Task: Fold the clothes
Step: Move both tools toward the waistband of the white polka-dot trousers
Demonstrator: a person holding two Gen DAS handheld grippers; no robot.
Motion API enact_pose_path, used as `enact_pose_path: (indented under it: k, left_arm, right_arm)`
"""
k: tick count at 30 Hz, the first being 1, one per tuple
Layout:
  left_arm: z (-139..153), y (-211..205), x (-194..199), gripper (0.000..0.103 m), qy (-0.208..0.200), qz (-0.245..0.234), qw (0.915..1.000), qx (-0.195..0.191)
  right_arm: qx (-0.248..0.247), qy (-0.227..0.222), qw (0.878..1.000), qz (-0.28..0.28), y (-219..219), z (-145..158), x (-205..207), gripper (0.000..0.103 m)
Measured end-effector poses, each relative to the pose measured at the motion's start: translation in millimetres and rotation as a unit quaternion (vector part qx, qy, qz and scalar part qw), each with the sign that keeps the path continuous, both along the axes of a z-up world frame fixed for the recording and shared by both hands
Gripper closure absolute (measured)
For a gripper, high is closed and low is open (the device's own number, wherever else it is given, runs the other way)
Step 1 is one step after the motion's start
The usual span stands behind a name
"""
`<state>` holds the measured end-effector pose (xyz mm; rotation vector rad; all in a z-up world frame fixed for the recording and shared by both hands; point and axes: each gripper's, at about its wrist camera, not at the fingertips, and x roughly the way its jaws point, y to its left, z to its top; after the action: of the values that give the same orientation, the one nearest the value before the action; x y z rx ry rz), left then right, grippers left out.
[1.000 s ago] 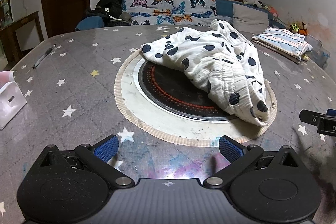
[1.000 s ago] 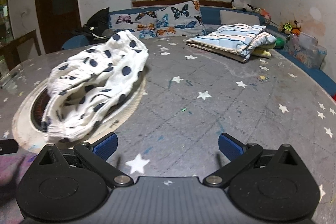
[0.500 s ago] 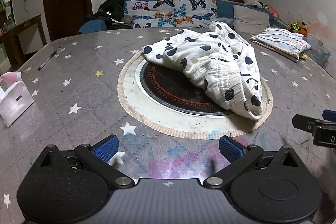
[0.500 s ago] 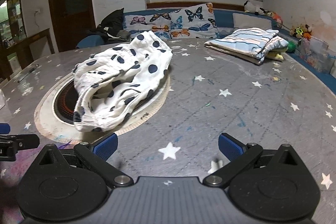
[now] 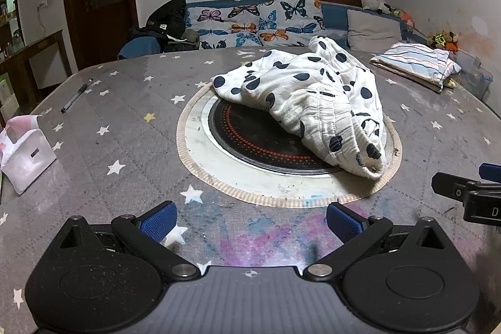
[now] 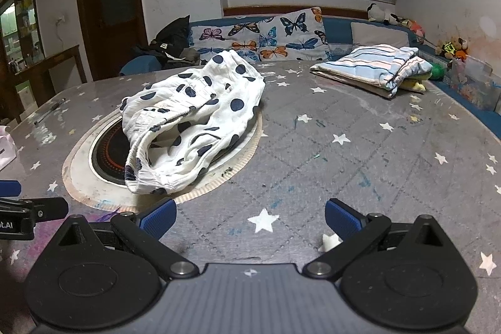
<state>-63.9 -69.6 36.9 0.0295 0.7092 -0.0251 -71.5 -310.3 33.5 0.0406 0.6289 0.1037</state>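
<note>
A crumpled white garment with dark polka dots (image 5: 310, 102) lies in a heap over the round hotplate in the middle of the table; it also shows in the right wrist view (image 6: 191, 121). My left gripper (image 5: 250, 219) is open and empty, short of the garment near the table's front. My right gripper (image 6: 249, 218) is open and empty, in front and to the right of the garment. Each gripper's tip shows at the edge of the other's view.
The grey star-print table (image 5: 125, 121) has a round hotplate with a beige rim (image 5: 200, 152). A folded striped pile (image 6: 372, 68) lies at the far right. A white tissue box (image 5: 25, 155) and a pen (image 5: 76, 94) lie at the left. A sofa with butterfly cushions (image 5: 256, 24) stands behind.
Both grippers have drawn back and risen from the garment, which now looks farther away. Both stay open and empty. The garment has not moved.
</note>
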Motion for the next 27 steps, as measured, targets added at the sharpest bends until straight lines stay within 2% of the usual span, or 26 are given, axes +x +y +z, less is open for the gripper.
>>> enact_pose_path:
  k: [27]
  left_arm:
    - [-2.3, -3.7, 26.8, 0.0, 0.012, -0.006, 0.9999, 0.005]
  right_arm:
    - [-0.004, 0.009, 1.0, 0.016, 10.9, -1.2, 22.4, 0.004]
